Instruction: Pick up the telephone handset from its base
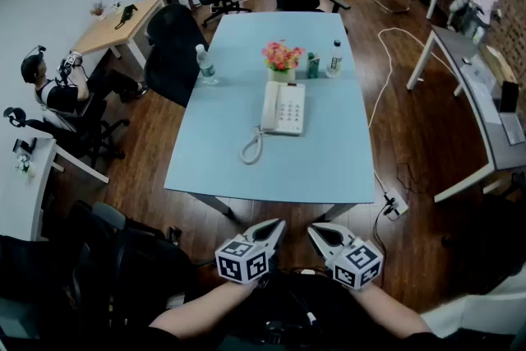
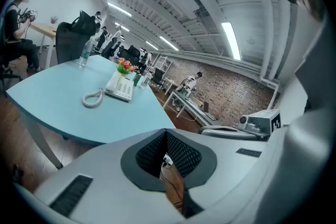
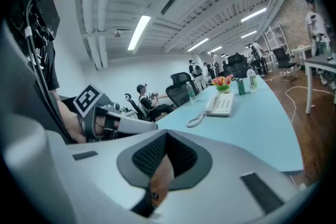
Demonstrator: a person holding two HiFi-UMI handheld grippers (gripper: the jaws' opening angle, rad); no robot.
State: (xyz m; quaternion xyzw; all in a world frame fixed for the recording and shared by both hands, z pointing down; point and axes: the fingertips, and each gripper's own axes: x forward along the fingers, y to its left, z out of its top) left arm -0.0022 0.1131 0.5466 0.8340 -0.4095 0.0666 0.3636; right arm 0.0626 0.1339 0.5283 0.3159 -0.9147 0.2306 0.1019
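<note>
A white telephone (image 1: 283, 108) lies near the middle of the light blue table (image 1: 246, 168). Its handset (image 1: 269, 105) rests on the left side of the base, and the coiled cord (image 1: 251, 147) trails toward me. Both grippers hover in front of the table's near edge, well short of the phone. My left gripper (image 1: 279, 223) is shut with nothing in it, and my right gripper (image 1: 313, 230) looks shut and empty too. The telephone (image 2: 119, 87) is far beyond the left gripper (image 2: 166, 132) in its own view. The right gripper (image 3: 166, 134) likewise sees the telephone (image 3: 220, 104) at a distance.
Behind the phone stand a flower pot (image 1: 282, 57), a green can (image 1: 313, 65) and a bottle (image 1: 334, 56); a water bottle (image 1: 206, 64) is at the left edge. Black office chairs (image 1: 173, 45) ring the far side. A power strip (image 1: 393, 201) lies on the floor at right.
</note>
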